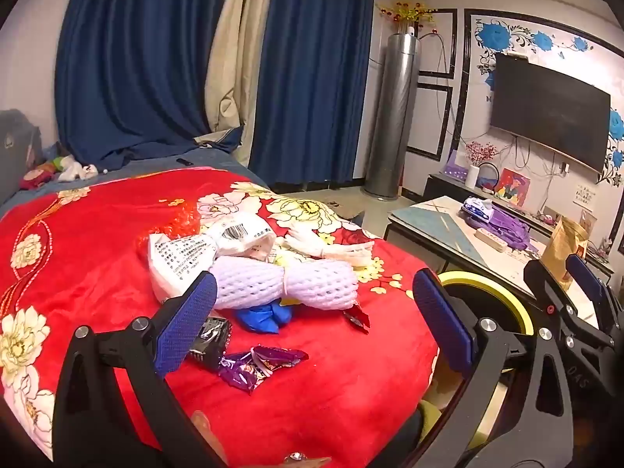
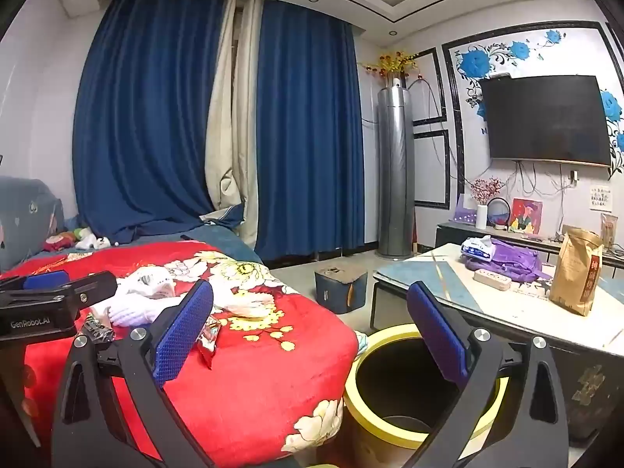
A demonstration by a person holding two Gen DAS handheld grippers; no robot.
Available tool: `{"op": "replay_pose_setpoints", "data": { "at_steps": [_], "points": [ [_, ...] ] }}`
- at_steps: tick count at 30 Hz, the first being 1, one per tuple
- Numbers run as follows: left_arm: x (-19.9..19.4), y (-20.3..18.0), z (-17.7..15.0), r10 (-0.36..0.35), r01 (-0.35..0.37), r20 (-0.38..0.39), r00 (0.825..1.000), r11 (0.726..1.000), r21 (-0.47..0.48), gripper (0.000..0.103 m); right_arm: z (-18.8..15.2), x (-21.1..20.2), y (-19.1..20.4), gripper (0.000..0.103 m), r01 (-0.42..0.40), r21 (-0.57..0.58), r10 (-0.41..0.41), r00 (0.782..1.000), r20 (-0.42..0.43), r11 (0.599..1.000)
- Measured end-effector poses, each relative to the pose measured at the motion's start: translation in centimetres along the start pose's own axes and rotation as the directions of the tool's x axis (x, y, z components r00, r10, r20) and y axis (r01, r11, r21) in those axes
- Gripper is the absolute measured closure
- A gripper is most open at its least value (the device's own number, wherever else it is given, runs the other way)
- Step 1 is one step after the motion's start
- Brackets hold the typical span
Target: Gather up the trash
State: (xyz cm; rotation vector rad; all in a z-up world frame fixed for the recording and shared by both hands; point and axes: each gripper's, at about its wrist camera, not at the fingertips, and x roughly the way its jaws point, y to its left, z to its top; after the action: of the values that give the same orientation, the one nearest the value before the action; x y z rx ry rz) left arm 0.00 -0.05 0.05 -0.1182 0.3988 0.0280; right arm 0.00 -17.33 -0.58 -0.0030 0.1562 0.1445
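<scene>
Home living room: television (image 2: 546, 121), curtains (image 2: 156, 117)

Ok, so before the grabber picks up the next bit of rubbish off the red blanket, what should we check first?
1. Left gripper open and empty: ok, jaws wide apart.
2. Right gripper open and empty: ok.
3. Yellow-rimmed round bin open and close by: ok, it stands beside the bed, no lid on it.
4. Trash in reach on the red floral blanket: ok, the purple foil candy wrapper lies just ahead of the left gripper.
5. White foam net sleeve free to lift: cannot tell, a blue crumpled piece is tucked under its edge.
6. Grippers clear of each other: ok, they are apart.
</scene>
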Motion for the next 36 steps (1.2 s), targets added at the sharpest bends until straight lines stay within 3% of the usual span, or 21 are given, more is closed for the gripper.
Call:
{"op": "replay_pose_setpoints", "data": {
  "at_steps": [36],
  "points": [
    [-0.5, -0.6, -0.5, -0.016, 0.016, 0.013, 1.0, 1.0, 0.02, 0.011, -0.5, 0.8, -0.3, 0.006, -0.007, 0.038, 0.009, 0.998, -0.055, 0.999]
  ]
}}
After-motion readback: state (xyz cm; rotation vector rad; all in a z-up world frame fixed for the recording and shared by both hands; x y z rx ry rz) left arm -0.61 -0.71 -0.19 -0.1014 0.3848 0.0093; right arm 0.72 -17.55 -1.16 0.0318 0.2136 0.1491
